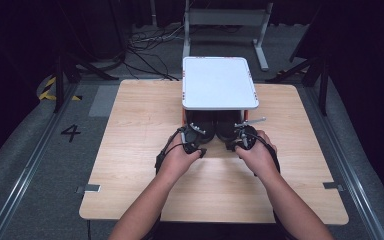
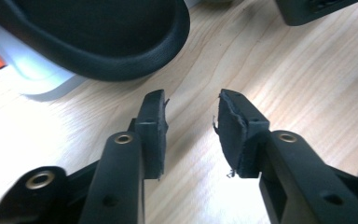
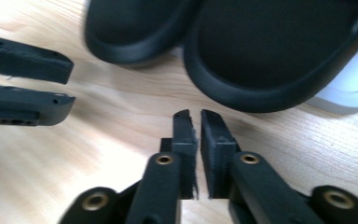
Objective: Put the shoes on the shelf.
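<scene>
Left gripper (image 1: 196,143) – jaws parted, empty | right gripper (image 1: 239,141) – jaws a slit apart, empty | 2 shoes (image 1: 215,126) – side by side under white shelf (image 1: 219,82), heels toward grippers, long axes pointing away | each gripper just behind 1 heel

Under the white tray (image 1: 220,82) on the desk (image 1: 130,150), the two black shoes (image 1: 214,127) are mostly hidden in the high view, their toes out of sight, and both gripper views crop each shoe's heel at the top edge, slightly blurred.
</scene>
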`<action>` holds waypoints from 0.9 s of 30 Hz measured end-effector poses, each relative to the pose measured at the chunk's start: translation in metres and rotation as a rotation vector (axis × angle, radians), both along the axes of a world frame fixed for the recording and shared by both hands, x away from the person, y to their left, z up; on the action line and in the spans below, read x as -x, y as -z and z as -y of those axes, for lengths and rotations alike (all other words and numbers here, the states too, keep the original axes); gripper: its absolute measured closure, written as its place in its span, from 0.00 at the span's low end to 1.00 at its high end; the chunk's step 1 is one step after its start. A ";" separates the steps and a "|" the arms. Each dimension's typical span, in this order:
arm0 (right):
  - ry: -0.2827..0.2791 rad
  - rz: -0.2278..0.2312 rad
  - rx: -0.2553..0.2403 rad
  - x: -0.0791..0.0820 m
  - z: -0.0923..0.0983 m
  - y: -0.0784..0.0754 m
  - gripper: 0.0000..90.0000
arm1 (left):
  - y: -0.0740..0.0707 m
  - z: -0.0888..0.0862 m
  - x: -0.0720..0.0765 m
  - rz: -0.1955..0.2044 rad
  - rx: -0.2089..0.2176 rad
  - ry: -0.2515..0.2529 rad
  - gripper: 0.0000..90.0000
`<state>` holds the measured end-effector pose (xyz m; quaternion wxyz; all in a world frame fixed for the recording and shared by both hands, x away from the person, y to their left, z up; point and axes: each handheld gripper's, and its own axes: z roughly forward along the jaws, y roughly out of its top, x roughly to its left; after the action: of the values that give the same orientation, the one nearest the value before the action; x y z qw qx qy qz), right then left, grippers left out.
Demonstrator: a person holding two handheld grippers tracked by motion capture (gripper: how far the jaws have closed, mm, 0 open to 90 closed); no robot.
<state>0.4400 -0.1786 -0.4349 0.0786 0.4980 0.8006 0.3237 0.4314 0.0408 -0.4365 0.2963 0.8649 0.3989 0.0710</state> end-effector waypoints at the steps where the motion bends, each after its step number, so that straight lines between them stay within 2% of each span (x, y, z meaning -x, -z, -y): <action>1: -0.013 0.017 -0.005 0.003 0.001 -0.004 0.86 | -0.006 -0.005 0.006 0.010 0.007 -0.003 0.68; 4: -0.039 0.080 -0.009 0.011 0.006 -0.014 0.75 | -0.013 -0.011 0.013 0.027 0.009 -0.006 0.64; 5: -0.039 0.080 -0.009 0.011 0.006 -0.014 0.75 | -0.013 -0.011 0.013 0.027 0.009 -0.006 0.63; 6: -0.044 0.110 -0.020 0.015 0.011 -0.020 0.73 | -0.016 -0.014 0.016 0.039 0.012 -0.010 0.62; 8: -0.047 0.132 -0.034 0.019 0.018 -0.026 0.66 | -0.024 -0.021 0.024 0.053 0.014 -0.016 0.60; 12: -0.042 0.158 -0.044 0.023 0.029 -0.034 0.62 | -0.031 -0.029 0.032 0.067 0.010 -0.020 0.57; 13: -0.034 0.170 -0.065 0.026 0.038 -0.039 0.58 | -0.032 -0.031 0.033 0.067 0.014 -0.022 0.54; 15: -0.033 0.176 -0.074 0.027 0.042 -0.042 0.56 | -0.036 -0.037 0.037 0.072 0.018 -0.023 0.50; 16: -0.031 0.186 -0.084 0.029 0.046 -0.044 0.55 | -0.037 -0.041 0.038 0.079 0.018 -0.027 0.50; 19: -0.026 0.214 -0.118 0.033 0.064 -0.051 0.47 | -0.038 -0.051 0.040 0.105 0.013 -0.013 0.39; 22: -0.031 0.231 -0.127 0.034 0.074 -0.054 0.45 | -0.038 -0.065 0.043 0.127 0.013 -0.012 0.36; 24: -0.015 0.251 -0.144 0.034 0.092 -0.057 0.42 | -0.038 -0.074 0.044 0.135 0.016 -0.023 0.31; 26: 0.001 0.264 -0.140 0.034 0.105 -0.057 0.42 | -0.037 -0.090 0.045 0.135 0.004 -0.031 0.28; 27: -0.026 0.264 -0.119 0.034 0.111 -0.058 0.44 | -0.037 -0.094 0.045 0.140 0.001 -0.031 0.28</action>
<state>0.4064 -0.2898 -0.3768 0.1494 0.4444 0.7692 0.4342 0.3863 0.1348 -0.3999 0.3229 0.8513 0.3907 0.1357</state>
